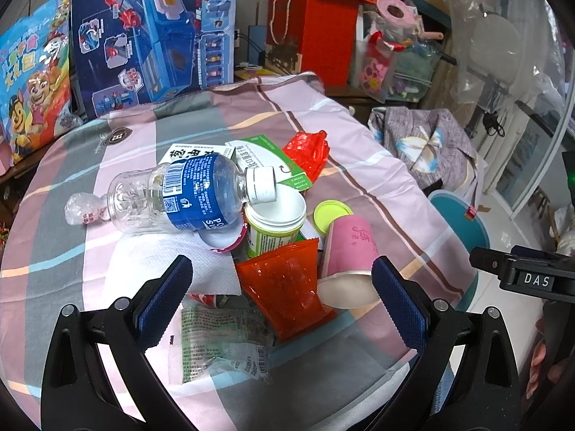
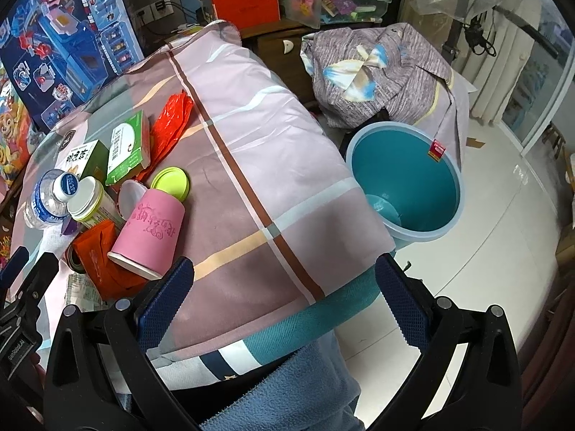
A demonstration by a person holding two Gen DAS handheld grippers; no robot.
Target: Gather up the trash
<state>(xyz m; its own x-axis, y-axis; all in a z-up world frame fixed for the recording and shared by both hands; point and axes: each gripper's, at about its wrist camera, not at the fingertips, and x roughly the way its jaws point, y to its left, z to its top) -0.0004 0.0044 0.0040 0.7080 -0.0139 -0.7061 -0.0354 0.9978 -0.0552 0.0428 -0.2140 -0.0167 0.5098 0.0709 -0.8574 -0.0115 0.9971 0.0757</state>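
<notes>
A heap of trash lies on the checked cloth [image 1: 363,165]: a clear plastic bottle [image 1: 179,194] with a blue label, a green-and-white jar [image 1: 275,222], a pink paper cup [image 1: 350,251] on its side, an orange wrapper [image 1: 287,287], a clear printed wrapper [image 1: 219,337], two cartons and a red bag [image 1: 309,151]. My left gripper [image 1: 282,276] stands open just above the orange wrapper, holding nothing. My right gripper [image 2: 284,280] is open over bare cloth, to the right of the pink cup [image 2: 151,233]. A teal bin [image 2: 406,186] stands on the floor beside the table.
Toy boxes [image 1: 151,32] and red gift boxes [image 1: 316,32] line the back. A bundle of purple fabric [image 2: 377,75] sits behind the bin. White tiled floor [image 2: 496,251] spreads to the right. A lime lid [image 2: 170,183] lies by the cup.
</notes>
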